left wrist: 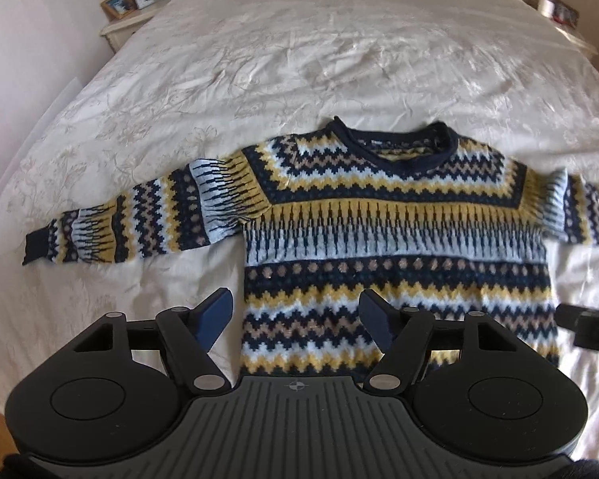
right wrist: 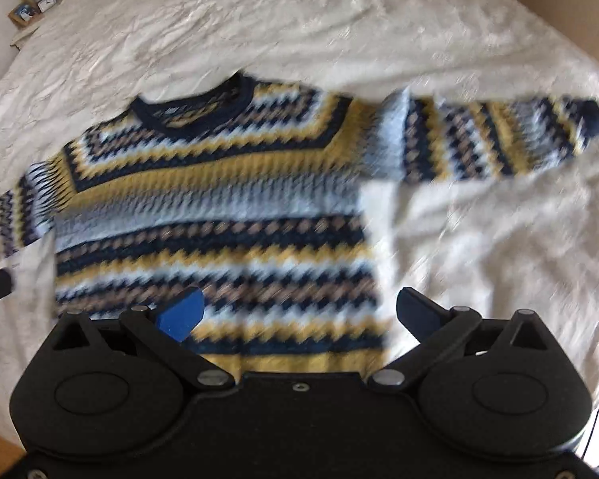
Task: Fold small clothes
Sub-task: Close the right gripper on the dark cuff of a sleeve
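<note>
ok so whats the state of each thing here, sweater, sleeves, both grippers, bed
sweater: spread flat, face up, unfolded
left sleeve: stretched out sideways, not folded in
right sleeve: stretched out sideways, not folded in
left gripper: open, holding nothing, over the hem's left corner
right gripper: open, holding nothing, over the hem's right corner
bed cover: wrinkled

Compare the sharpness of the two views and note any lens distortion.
Left wrist view: sweater sharp, its pattern crisp. Right wrist view: sweater smeared by motion blur. Both views: fisheye bends the bed edges into curves.
</note>
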{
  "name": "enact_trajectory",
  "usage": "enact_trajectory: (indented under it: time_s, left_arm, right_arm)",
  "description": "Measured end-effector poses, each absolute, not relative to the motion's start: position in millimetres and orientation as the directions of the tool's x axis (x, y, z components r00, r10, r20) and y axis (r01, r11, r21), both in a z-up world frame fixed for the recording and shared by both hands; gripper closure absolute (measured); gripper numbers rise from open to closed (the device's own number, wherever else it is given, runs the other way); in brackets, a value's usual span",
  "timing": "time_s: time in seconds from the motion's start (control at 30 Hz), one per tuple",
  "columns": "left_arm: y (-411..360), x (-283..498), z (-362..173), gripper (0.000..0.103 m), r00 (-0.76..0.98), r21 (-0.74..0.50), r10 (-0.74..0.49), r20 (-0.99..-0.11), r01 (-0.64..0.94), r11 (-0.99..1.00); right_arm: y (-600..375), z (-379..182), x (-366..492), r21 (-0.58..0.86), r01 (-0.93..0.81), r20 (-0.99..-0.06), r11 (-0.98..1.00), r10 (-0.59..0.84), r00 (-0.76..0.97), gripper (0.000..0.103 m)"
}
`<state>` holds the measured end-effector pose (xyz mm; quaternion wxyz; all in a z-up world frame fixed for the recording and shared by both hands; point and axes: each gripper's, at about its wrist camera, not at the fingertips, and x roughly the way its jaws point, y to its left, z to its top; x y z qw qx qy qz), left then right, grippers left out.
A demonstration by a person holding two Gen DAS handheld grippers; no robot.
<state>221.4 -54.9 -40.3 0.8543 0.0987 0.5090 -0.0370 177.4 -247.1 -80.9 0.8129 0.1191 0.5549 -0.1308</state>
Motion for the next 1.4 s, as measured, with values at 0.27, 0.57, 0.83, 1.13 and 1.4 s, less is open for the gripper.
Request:
enact_trajectory:
  time_s: [0.27,0.57,0.83,1.13,1.4]
  left_arm:
    - [-92.6,209.0,-26.2,0.041,0.51,0.055,0.034,-0.859,0.026,0.998]
    - [-155.1,187.7,-24.4,0.042,0.564,0.005,0.0,-0.826,0.007,1.0]
    - [-183.2,185.2,-30.1,0.042,0.482,0.013,0.004,-0.876,0.014,1.0]
    - [-210.6,186.7,-28.1,0.042,0.485,0.085,0.073,-0.872,0.002,0.996]
    - [-231.4,192.5,-39.4,0.042,0.45,0.062,0.051,-0.892,0.008,0.998]
  right_arm:
    - [-363.4,-87.6,183.5,0.075,0.409,-0.898,0.909,-0.117,0.424,0.029]
    - [-525.3,-95.6,174.2,0.074,0.59,-0.857,0.804,-0.252,0.45,0.033]
    - [-617.9,-111.0,178.0,0.106,0.671,-0.855,0.734,-0.276,0.438,0.032]
    - [-672.7,-146.8,185.6,0.222,0.712,-0.872,0.666,-0.19,0.45,0.031]
    - [-704.1,-169.4,189.4,0.328,0.721,-0.871,0.61,-0.1,0.48,0.015]
